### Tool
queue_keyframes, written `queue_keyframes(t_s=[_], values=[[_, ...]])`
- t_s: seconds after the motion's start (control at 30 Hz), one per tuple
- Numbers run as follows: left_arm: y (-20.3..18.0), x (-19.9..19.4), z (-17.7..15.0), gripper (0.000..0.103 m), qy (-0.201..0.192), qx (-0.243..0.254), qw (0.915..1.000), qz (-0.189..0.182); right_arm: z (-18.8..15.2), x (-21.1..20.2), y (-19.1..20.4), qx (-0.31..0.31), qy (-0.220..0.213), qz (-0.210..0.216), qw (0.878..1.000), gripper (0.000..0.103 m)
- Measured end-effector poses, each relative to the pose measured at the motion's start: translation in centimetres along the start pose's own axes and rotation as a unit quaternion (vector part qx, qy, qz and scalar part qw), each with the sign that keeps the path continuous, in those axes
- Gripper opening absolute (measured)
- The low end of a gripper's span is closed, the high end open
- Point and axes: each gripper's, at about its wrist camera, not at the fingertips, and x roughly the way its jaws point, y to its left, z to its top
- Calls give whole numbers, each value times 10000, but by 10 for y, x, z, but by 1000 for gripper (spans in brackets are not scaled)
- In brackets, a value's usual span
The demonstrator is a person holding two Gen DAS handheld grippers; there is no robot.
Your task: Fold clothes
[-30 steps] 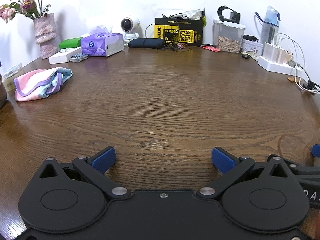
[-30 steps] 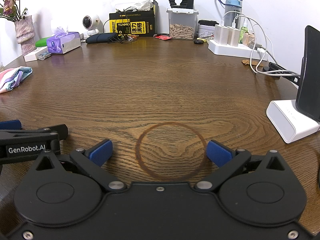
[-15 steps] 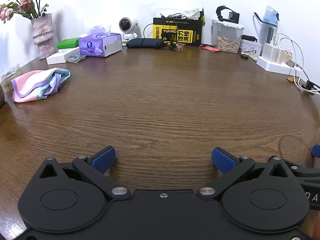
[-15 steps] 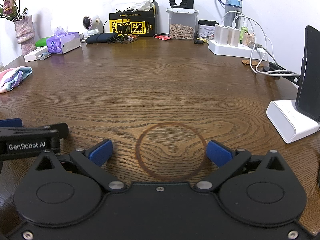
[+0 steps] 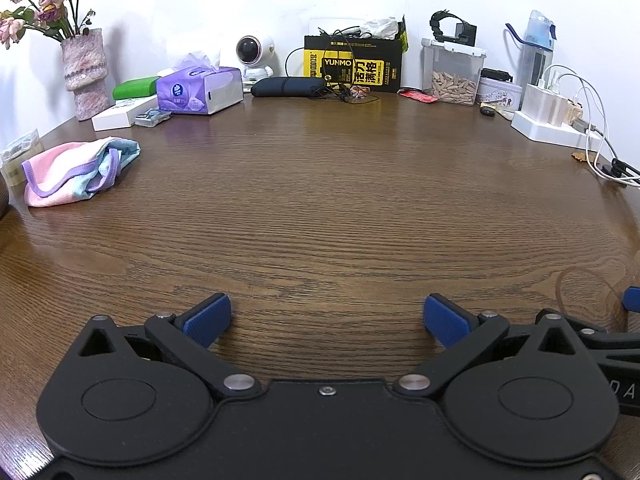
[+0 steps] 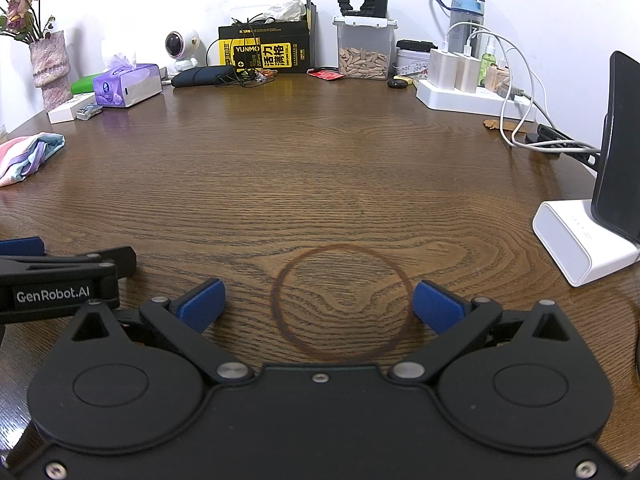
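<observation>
A small pink, blue and purple garment (image 5: 76, 174) lies bunched at the far left of the brown wooden table (image 5: 320, 200); the right wrist view has it at its left edge (image 6: 28, 156). My left gripper (image 5: 327, 320) stands open low over the near table, nothing between its blue pads, well away from the garment. My right gripper (image 6: 318, 306) is open too, over a dark ring stain (image 6: 342, 302) in the wood. In the right wrist view the left gripper's side (image 6: 60, 280) shows close beside it on the left.
Along the back wall stand a vase of dried flowers (image 5: 84, 72), a purple tissue box (image 5: 198, 90), a small camera (image 5: 250, 52), a black-and-yellow box (image 5: 352, 64) and a clear container (image 5: 454, 72). A power strip with cables (image 6: 472, 92) and a phone on a white stand (image 6: 588, 232) sit at right.
The left gripper's view has shifted slightly, so the garment now sits a bit further right and lower in the frame. The right gripper has barely moved. Both stay open.
</observation>
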Motion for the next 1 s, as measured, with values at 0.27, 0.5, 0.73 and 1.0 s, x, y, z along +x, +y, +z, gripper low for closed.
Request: queue_keyframes(t_s=[0.27,0.5,0.73,1.0], values=[[1,-1,0,103,0,-1,10000,0,1,1,-1,3,4,18,10000,103],[1,-1,0,103,0,-1,10000,1,8,8,-6,182,2,-204,9996,103],[0,0,0,103,0,0,10000,1,8,7,-7,190,1,-204,9996,103],[0,-1,-1,103,-2,4,10000,-1,9,8,-6,189,2,-203,9996,103]])
